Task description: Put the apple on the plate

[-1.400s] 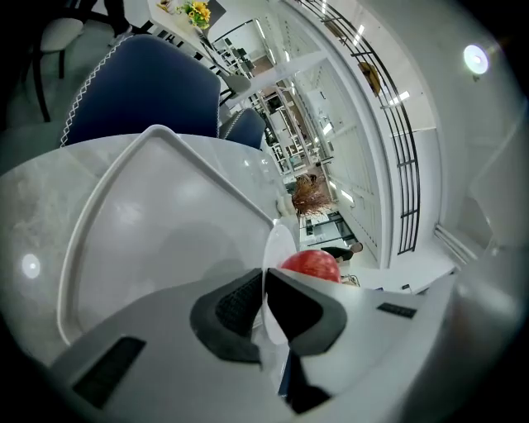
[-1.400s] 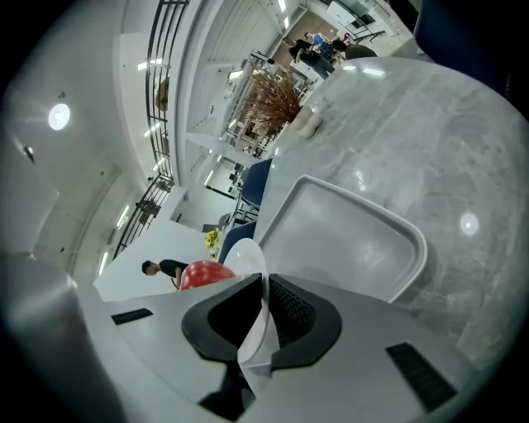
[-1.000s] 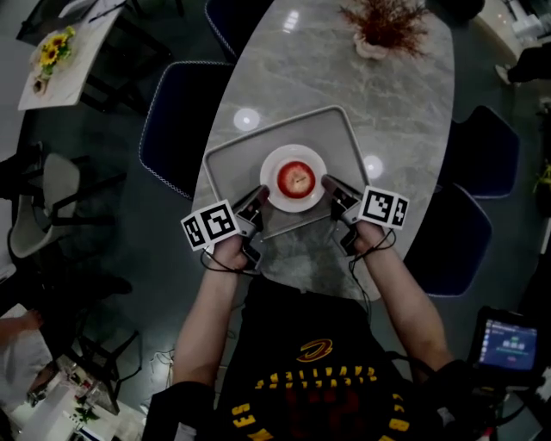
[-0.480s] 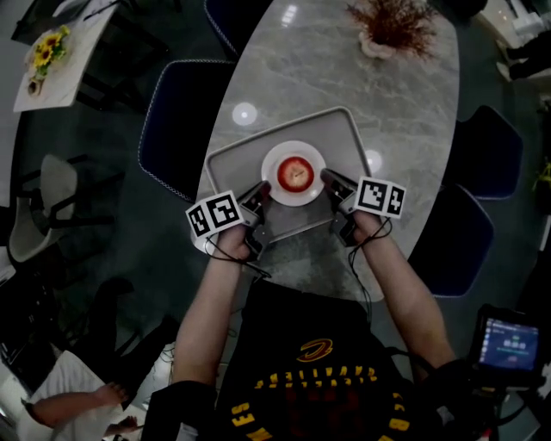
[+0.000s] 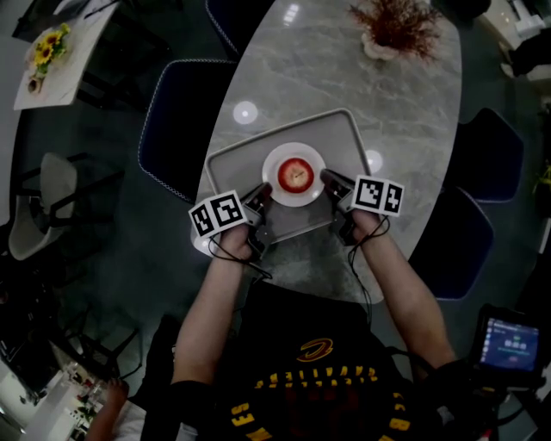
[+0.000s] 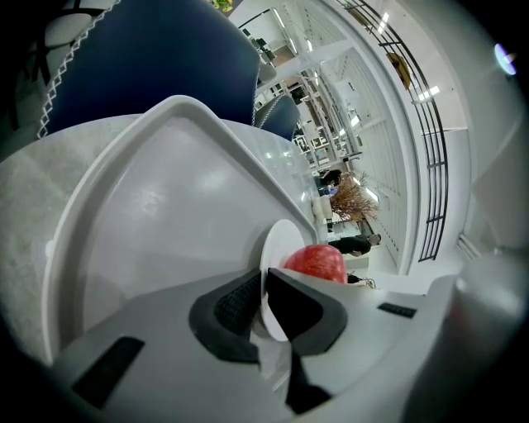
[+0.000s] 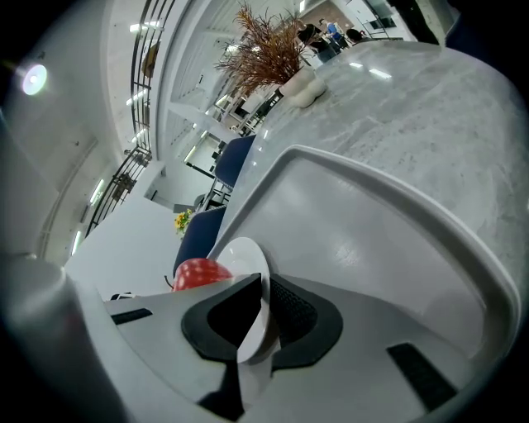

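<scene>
A red apple [image 5: 296,176] sits on a small white plate [image 5: 274,161] over a grey tray [image 5: 232,159] on the marble table. My left gripper [image 5: 260,196] is shut on the plate's left rim and my right gripper [image 5: 329,180] is shut on its right rim. In the left gripper view the rim [image 6: 273,252] runs between the black pads [image 6: 235,306], with the apple [image 6: 318,260] just beyond. The right gripper view shows the plate [image 7: 244,252] pinched the same way, the apple [image 7: 198,271] at its left. Whether the plate touches the tray I cannot tell.
A pot of dried reddish twigs [image 5: 392,26] stands at the table's far end. Blue chairs [image 5: 176,121] flank the table on both sides. A side table with sunflowers [image 5: 47,52] is at the upper left. A lit screen [image 5: 510,343] sits at the lower right.
Both grippers have sunk toward the tray, carrying the plate and apple down with them. The grip on both rims is unchanged.
</scene>
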`<state>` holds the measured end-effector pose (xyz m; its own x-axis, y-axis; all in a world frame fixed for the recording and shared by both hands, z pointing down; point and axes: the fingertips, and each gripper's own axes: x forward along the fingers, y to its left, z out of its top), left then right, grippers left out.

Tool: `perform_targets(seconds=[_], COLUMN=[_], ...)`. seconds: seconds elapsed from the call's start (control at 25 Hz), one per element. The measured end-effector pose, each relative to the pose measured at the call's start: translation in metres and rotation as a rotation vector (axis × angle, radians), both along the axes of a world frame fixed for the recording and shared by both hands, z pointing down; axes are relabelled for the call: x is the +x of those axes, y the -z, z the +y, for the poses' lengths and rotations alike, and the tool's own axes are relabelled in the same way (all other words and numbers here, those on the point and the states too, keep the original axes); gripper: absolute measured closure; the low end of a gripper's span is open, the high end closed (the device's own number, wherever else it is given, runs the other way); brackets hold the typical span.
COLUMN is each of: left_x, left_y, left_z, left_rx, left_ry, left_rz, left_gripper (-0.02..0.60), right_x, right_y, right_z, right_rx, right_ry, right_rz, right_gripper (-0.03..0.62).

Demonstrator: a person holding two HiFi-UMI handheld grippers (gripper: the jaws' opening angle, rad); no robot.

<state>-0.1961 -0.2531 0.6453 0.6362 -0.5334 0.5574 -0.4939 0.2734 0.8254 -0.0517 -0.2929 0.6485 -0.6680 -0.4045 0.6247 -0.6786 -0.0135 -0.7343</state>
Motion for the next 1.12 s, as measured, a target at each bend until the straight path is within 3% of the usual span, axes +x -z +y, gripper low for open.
perform_targets(seconds=[0.44, 0.56, 0.72, 1.12], left_x=[-0.002, -0.002, -0.008, -0.009], left_y=[-0.001, 0.000, 0.006, 0.028], left_z=[0.000, 0.000, -0.001, 0.009], left_rx=[-0.005, 0.016, 0.071, 0.177], left_ry=[-0.013, -0.047, -0.081, -0.092], left_rz=[-0.044, -0.100, -0.231, -0.359], left_gripper=[0.558, 0.558, 0.551, 0.551], right_x=[-0.004, -0.005, -0.004, 0.011], right_y=[0.003, 0.003, 0.005, 0.029], right_z=[-0.001, -0.001, -0.001, 0.000], right_rx=[0.022, 0.045, 0.088, 0.241], right_ry=[0.041, 0.067, 0.103, 0.147], right_rz=[0.043, 0.083, 0.141, 0.229], right_gripper=[0.556, 0.556, 0.556, 0.556])
